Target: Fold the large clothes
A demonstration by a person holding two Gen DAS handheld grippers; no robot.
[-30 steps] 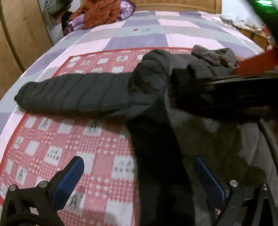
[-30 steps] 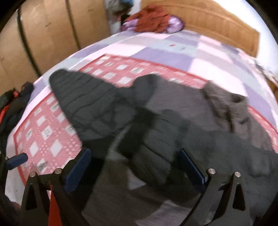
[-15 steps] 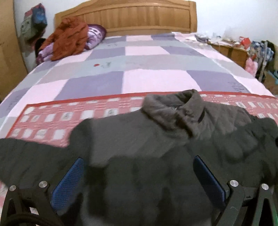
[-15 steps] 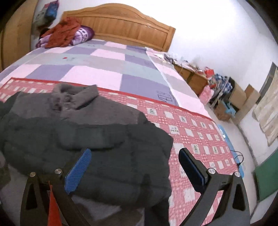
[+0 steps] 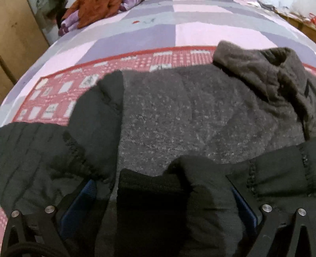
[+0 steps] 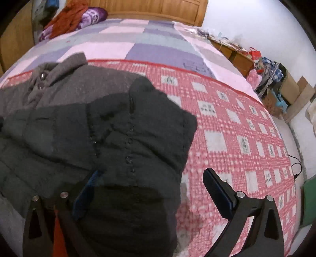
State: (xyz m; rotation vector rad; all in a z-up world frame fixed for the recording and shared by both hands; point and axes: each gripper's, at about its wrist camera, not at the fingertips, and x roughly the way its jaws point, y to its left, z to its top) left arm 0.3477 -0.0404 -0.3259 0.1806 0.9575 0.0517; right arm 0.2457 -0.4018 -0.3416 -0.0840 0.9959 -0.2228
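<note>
A big dark puffy jacket (image 5: 177, 122) lies spread on the bed (image 5: 197, 33). Its outside is black and quilted in soft ridges. Its inside is gray and fuzzy, and so is the floppy collar (image 5: 256, 65) at the upper right of the left view. Under it is a red and white checked blanket (image 6: 237, 128) with little pictures in its squares. The rest of the bed cover is pink, purple and gray squares.

The left gripper (image 5: 160, 203) is at the bottom of its frame. Its blue jaws are wide apart, and a black sleeve end lies between them. The right gripper (image 6: 152, 189) also has its jaws wide apart. The puffy black side of the jacket fills the space by its left jaw, and the right jaw is over the blanket.

Orange and purple clothes (image 6: 75, 17) are piled in the upper left by the wooden headboard (image 6: 158, 8).
</note>
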